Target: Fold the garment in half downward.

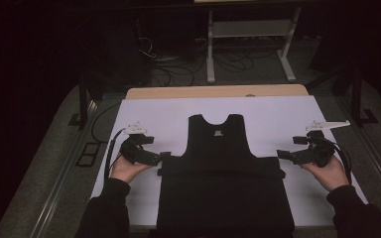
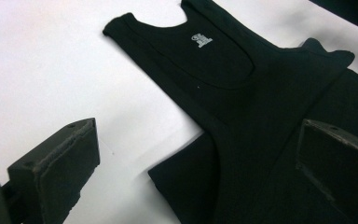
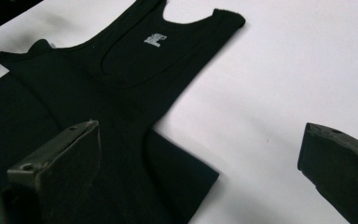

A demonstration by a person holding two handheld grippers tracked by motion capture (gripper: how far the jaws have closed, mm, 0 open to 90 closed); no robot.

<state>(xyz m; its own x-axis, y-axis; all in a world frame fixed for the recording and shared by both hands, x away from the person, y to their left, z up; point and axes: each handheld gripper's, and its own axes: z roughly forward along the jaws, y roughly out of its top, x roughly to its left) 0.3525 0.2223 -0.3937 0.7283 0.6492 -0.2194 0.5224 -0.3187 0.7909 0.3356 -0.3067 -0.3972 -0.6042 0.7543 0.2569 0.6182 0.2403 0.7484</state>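
Left gripper [image 1: 162,157] sat mid-left of frame, jaws spread wide, empty, tips at folded edge of black tank top [image 1: 222,168]. Right gripper [image 1: 282,154] mirrored it mid-right, likewise parted, gripping nothing. Top lay centre on white table cover [image 1: 278,114], straps toward upper frame, lower half doubled up. I judged folding midway; next move called for pinching both fold corners.
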